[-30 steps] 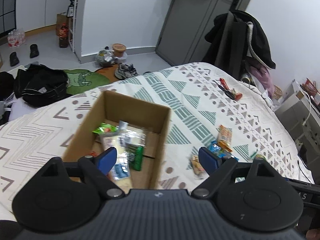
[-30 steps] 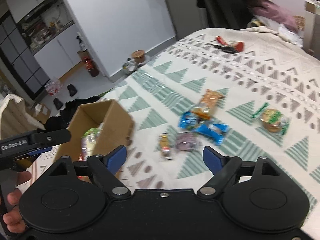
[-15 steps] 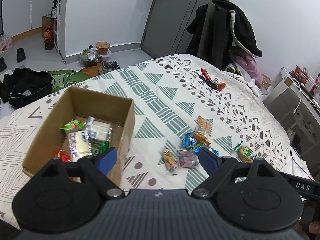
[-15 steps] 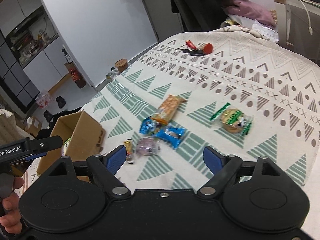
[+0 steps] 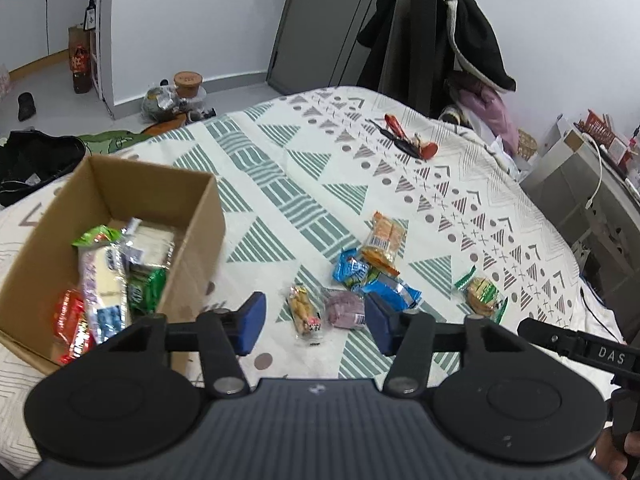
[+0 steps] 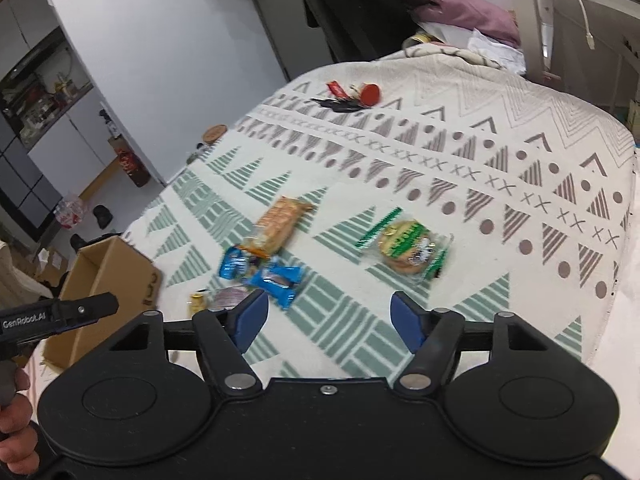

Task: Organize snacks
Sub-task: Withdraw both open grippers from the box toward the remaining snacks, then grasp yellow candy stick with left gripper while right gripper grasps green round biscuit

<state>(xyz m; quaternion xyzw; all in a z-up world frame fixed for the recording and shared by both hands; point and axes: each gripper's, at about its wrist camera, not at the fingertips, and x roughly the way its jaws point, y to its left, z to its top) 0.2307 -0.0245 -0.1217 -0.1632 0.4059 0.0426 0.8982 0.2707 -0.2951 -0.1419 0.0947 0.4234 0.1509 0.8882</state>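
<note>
Both tongs, inventory from my remote seat: left gripper (image 5: 313, 320), jaws just narrowed to a middling gap, nothing between them; right gripper (image 6: 326, 320), likewise just narrowed, parted, empty. Cardboard box (image 5: 120, 184), left on the patterned bedspread (image 5: 280, 168), holding several packets. Loose snacks right of the box: small yellow packet (image 5: 304, 314), purple packet (image 5: 346, 308), two blue packets (image 6: 276, 280), orange packet (image 6: 280, 224), round green-wrapped cake (image 6: 408, 248) farthest right. Keys (image 6: 348, 98), far end.

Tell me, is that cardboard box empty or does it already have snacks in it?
Partly filled. The open-topped cardboard box holds several wrapped snacks, and part of its floor shows bare.
</note>
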